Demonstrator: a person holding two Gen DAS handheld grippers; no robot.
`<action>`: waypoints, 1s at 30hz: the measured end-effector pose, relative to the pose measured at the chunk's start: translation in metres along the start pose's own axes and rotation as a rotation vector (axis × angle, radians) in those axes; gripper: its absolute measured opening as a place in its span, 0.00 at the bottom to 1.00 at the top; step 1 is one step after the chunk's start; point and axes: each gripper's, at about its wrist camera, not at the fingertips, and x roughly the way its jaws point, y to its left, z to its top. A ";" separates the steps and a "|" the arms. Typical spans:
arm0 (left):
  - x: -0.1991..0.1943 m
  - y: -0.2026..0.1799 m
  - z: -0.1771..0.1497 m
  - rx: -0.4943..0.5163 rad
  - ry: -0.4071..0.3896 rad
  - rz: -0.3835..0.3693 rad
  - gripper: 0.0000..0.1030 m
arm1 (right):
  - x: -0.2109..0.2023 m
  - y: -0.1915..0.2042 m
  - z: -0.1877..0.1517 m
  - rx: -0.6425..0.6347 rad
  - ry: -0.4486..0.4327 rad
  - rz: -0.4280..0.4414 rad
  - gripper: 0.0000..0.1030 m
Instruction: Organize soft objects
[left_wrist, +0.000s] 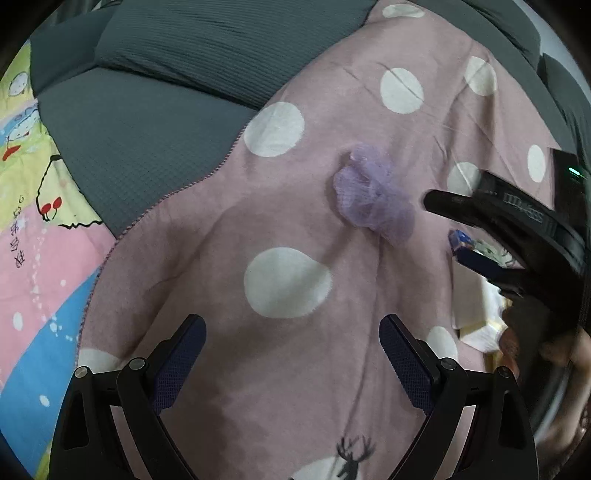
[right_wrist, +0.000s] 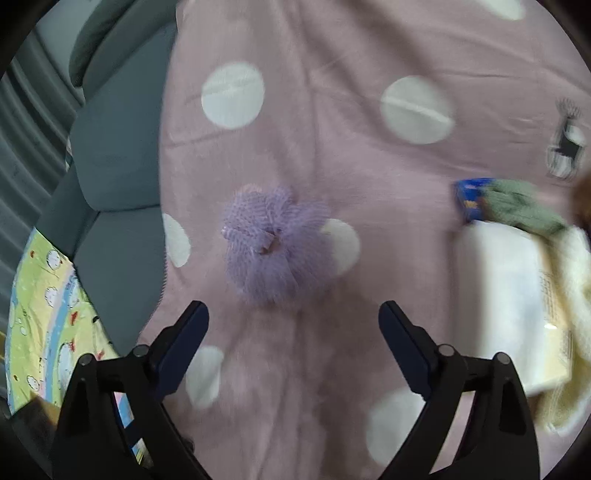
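A purple mesh bath pouf (left_wrist: 373, 192) lies on a pink blanket with white dots (left_wrist: 295, 221). My left gripper (left_wrist: 291, 332) is open and empty, hovering over the blanket well short of the pouf. My right gripper (right_wrist: 293, 319) is open and empty, its fingertips just short of the pouf (right_wrist: 275, 243) in the right wrist view. The right gripper also shows in the left wrist view (left_wrist: 443, 229) at the right, open, just right of the pouf.
A white box (right_wrist: 506, 306) with a cream cloth (right_wrist: 576, 332), a green cloth (right_wrist: 524, 206) and a blue item (right_wrist: 471, 199) lies at the right on the blanket (right_wrist: 369, 166). Grey sofa cushions (left_wrist: 166, 92) and a colourful cartoon quilt (left_wrist: 33, 240) lie left.
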 end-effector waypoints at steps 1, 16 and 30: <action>0.002 0.002 0.003 -0.007 0.001 0.001 0.92 | 0.014 0.003 0.004 -0.001 0.020 -0.011 0.86; 0.000 0.012 0.014 -0.057 0.041 -0.045 0.92 | 0.026 -0.007 -0.003 -0.048 -0.010 0.043 0.13; -0.033 -0.059 -0.032 0.107 0.039 -0.149 0.92 | -0.120 -0.068 -0.136 -0.069 0.028 -0.052 0.14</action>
